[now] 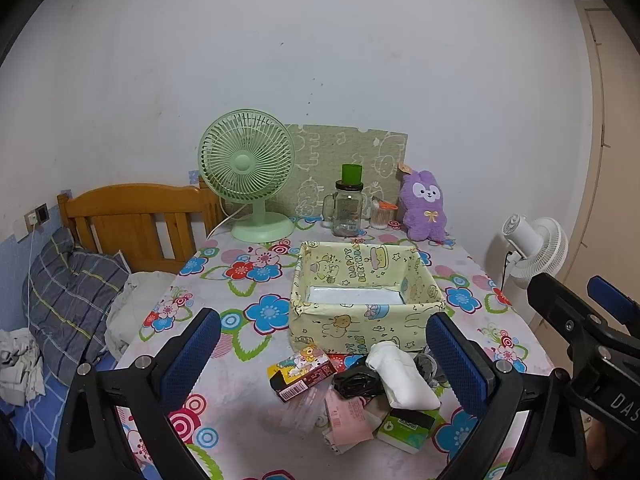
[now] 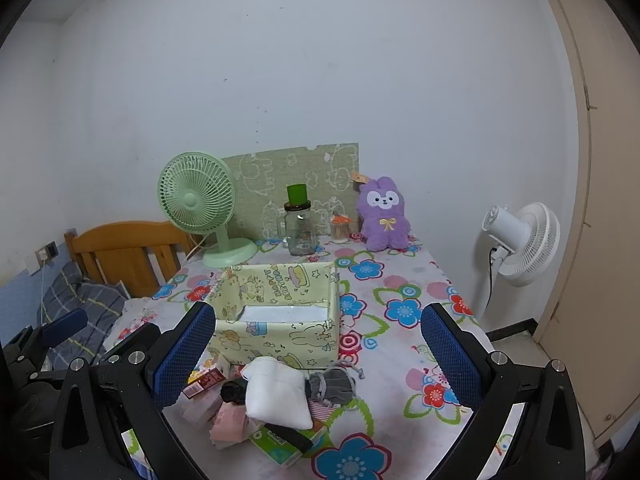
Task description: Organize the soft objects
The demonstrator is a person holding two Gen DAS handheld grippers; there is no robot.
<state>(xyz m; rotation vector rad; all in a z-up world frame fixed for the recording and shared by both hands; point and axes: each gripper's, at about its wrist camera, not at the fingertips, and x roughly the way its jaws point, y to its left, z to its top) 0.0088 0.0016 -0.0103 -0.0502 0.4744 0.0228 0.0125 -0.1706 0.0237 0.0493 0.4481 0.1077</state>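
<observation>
Both jaws spread, holding nothing; white pouch [image 2: 277,394] hides much of the pile

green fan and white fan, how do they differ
The green desk fan stands on the flowered table at its back left; the white fan stands beside the table, off its right edge. The green fan's grille faces the cameras, while the white fan shows its motor housing and points away. The green fan has a round base; the white fan's base is hidden. Both have round slatted grilles.
</observation>
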